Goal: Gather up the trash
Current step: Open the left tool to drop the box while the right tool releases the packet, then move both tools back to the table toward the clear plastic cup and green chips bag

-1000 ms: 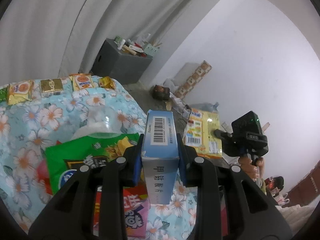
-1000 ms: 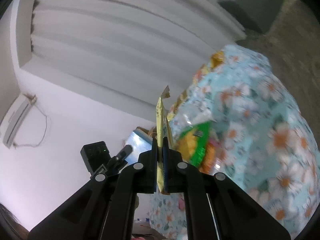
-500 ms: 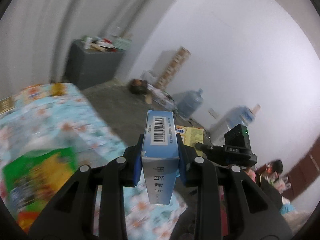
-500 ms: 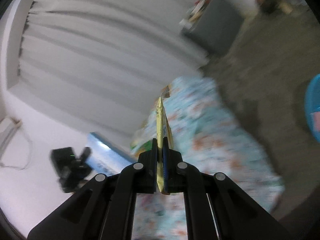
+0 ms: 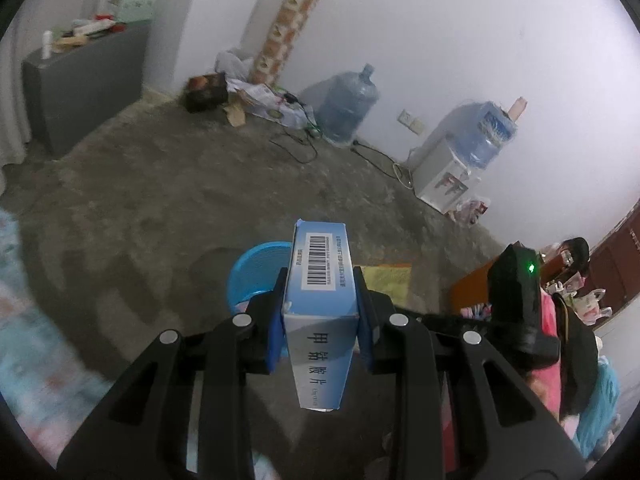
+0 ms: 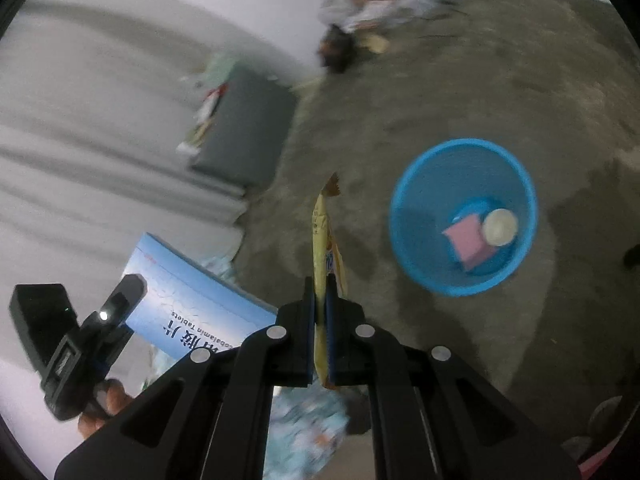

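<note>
My left gripper [image 5: 320,312] is shut on a blue and white medicine box [image 5: 320,280] with a barcode on top. Just beyond and below it stands a blue plastic bin [image 5: 256,272], partly hidden by the box. My right gripper [image 6: 320,308] is shut on a flat yellow snack wrapper [image 6: 326,248] held edge-on. The same blue bin [image 6: 408,184] lies to its upper right on the floor, with a pink packet [image 6: 466,242] and a white cup [image 6: 500,226] inside. The medicine box [image 6: 180,292] shows again at lower left, with a person's hand on the left gripper's handle.
A flowered tablecloth [image 5: 24,320] runs along the left edge. A grey cabinet [image 5: 88,76] with clutter stands at the back left. Water bottles [image 5: 348,104], a dispenser [image 5: 448,172], cables and boxes line the far wall. The floor is rough grey concrete.
Both grippers have swung away from the flowered table toward the open floor and dipped downward. The blue bin has come into view. Box and wrapper stay clamped as before.
</note>
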`<state>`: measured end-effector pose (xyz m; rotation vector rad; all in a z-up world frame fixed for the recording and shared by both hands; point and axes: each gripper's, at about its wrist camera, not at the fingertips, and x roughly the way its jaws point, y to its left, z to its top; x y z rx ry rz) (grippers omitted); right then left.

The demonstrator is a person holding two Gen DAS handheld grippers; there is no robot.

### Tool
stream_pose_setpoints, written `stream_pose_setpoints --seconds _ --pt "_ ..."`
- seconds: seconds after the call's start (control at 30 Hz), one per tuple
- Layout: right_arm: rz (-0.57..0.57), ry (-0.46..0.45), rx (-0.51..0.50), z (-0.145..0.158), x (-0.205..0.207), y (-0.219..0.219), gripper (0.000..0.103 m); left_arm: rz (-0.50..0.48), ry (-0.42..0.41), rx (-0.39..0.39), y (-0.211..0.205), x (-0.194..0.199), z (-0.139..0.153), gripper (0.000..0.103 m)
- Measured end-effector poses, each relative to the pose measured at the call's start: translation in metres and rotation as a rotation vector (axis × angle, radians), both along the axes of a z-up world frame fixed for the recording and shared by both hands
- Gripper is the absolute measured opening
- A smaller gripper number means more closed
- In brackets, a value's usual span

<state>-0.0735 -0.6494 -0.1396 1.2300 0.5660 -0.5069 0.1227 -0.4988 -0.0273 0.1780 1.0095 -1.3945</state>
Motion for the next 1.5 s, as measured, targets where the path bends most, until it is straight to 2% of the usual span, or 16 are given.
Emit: stream_pose_setpoints --seconds 0.03,0.07,0.1,0.13,0.17,0.2,0.3,0.4,0.5,0.6,0.77,0.87,1.07,1.17,1.3,1.5 --pt "-0.029 0.010 0.004 -0.010 0.001 -0.011 0.007 0.015 0.000 0.005 -0.017 -0.004 -0.009 0.030" --pt "-0.050 0.019 0.012 -0.020 0.000 -0.022 0.010 0.023 0.001 0.012 -0.028 -0.005 -0.015 0.049" --pt "-0.087 0.033 0.044 -0.037 0.002 -0.036 0.016 0.041 -0.006 0.029 -0.044 -0.008 -0.026 0.058" --pt "-0.134 0.056 0.065 -0.050 0.002 -0.046 0.033 0.066 -0.021 0.046 -0.054 -0.010 -0.032 0.069" --pt "-0.156 0.070 0.086 -0.063 0.002 -0.053 0.050 0.093 -0.034 0.058 -0.062 -0.011 -0.036 0.069" --pt "-0.171 0.091 0.098 -0.073 -0.003 -0.060 0.053 0.109 -0.036 0.071 -0.066 -0.012 -0.042 0.069" --pt "-0.189 0.170 0.129 -0.098 -0.010 -0.070 0.054 0.114 -0.006 0.091 -0.063 -0.011 -0.048 0.070" --pt "-0.201 0.159 0.131 -0.109 -0.021 -0.066 0.054 0.097 -0.032 0.069 -0.049 -0.007 -0.034 0.073" --pt "-0.208 0.152 0.108 -0.105 -0.031 -0.061 0.055 0.083 -0.052 0.048 -0.033 -0.008 -0.013 0.073" --pt "-0.201 0.135 0.068 -0.085 -0.044 -0.047 0.058 0.077 -0.035 0.017 -0.007 -0.009 0.017 0.073" --pt "-0.099 0.095 -0.048 -0.036 -0.040 -0.017 0.064 0.065 -0.094 -0.043 0.068 -0.018 0.077 0.077" --pt "0.003 0.085 -0.143 -0.003 -0.025 0.015 0.066 0.097 -0.160 -0.096 0.137 -0.028 0.107 0.082" --pt "0.257 0.012 -0.306 0.065 0.033 0.095 0.074 0.215 -0.296 -0.140 0.283 -0.041 0.125 0.083" --pt "0.408 -0.057 -0.357 0.094 0.066 0.146 0.076 0.359 -0.374 -0.132 0.364 -0.039 0.126 0.083" --pt "0.565 -0.132 -0.318 0.111 0.104 0.200 0.076 0.535 -0.399 -0.130 0.448 -0.031 0.120 0.083" --pt "0.739 -0.197 -0.217 0.117 0.155 0.274 0.077 0.753 -0.346 -0.132 0.548 -0.012 0.100 0.083"
